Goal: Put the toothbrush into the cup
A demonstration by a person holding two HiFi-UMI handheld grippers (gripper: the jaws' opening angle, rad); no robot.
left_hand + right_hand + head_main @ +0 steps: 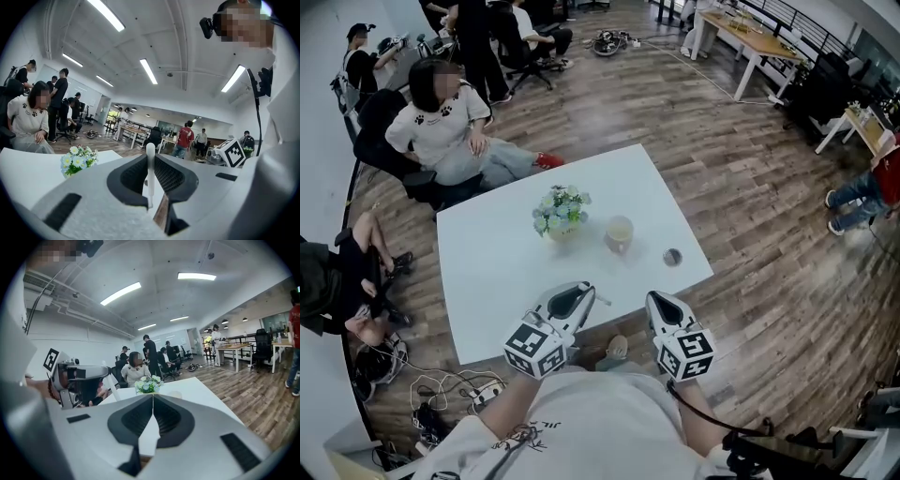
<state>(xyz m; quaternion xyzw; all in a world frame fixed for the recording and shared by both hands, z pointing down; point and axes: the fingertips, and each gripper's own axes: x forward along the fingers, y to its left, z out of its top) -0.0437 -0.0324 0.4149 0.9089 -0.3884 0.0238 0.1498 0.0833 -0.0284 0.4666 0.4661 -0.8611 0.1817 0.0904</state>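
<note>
Wood-plank floor [741, 187] surrounds a white square tabletop [487, 253], with several people seated or standing along the far side of the room. At the near edge of that tabletop, a white toothbrush [150, 173] is pinched between the jaws of the left tool [151, 157], its rounded end sticking out past the jaw tips; which end this is cannot be told. The left tool hangs above the tabletop's near edge, apart from the surface. Farther in, near the middle of the tabletop, stands the pale cup [619, 232], upright and open at the top, well apart from the toothbrush. Just to the cup's left sits a small bunch of white and pale blue flowers [561, 211], and to its right, near the edge, a small dark round object [672, 256]. The right tool [152, 397] hovers beside the left one with its jaws pressed together on nothing.
</note>
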